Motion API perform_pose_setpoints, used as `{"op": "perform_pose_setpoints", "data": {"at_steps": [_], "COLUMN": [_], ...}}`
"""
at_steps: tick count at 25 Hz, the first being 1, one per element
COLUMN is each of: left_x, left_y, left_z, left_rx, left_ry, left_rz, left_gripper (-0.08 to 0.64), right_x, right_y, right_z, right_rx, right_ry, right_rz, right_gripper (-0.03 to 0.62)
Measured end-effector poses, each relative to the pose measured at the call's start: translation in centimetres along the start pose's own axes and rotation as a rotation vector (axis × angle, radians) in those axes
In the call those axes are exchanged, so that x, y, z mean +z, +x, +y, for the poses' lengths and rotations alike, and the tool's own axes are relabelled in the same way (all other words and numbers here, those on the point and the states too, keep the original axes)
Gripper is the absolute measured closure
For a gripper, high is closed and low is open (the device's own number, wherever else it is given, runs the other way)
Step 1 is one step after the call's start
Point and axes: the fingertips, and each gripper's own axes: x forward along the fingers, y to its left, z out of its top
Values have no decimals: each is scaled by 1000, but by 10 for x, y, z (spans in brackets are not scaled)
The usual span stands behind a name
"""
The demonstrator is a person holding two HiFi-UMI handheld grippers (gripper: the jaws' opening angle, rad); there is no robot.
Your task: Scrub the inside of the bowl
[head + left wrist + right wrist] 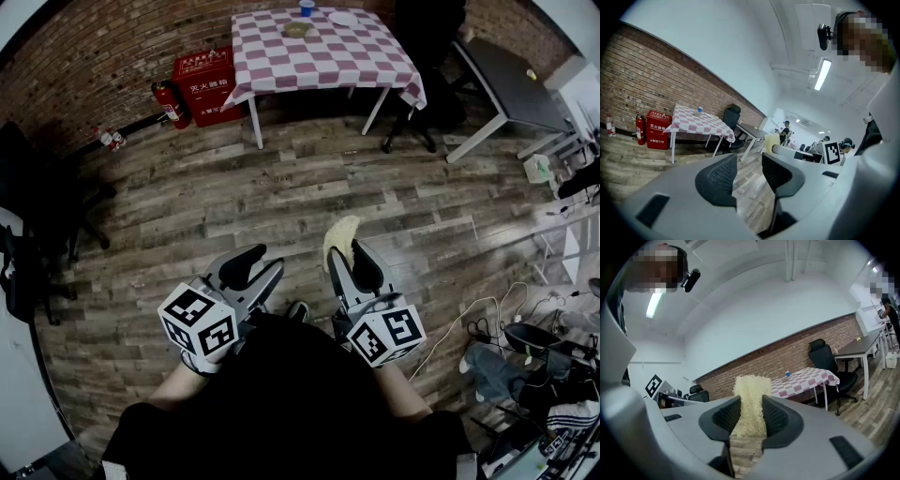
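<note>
Slippage worries me: right tongs [750, 414] pinch the scrub pad [751, 386] only by its base, left tongs [748, 172] gape empty, and the bowl [297, 29] sits well away.

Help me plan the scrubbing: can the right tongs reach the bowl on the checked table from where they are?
Probably not yet. The bowl sits on the checked table, far across the wooden floor from the right tongs, which grip a scrubbing pad. The floor between looks free to walk.
</note>
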Motion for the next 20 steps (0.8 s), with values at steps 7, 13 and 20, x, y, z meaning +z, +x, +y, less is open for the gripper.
{"op": "perform_pose_setpoints", "data": {"at_steps": [7, 13, 20], "left_x": [1, -15, -8], "left_y": [8, 23, 29], "left_z": [2, 2, 22], "left_rx": [13, 28, 64], "left_ry": [-2, -35, -60], "left_rz": [-4, 23, 38], "left_gripper": [383, 383, 383], "right_x": [-1, -11, -17], "right_y": [4, 4, 24], "right_z": [-7, -14, -22], "right_rx": [10, 58, 64], "right_ry": [12, 26, 54], "right_rz": [11, 26, 66], "right_gripper": [439, 437, 437]}}
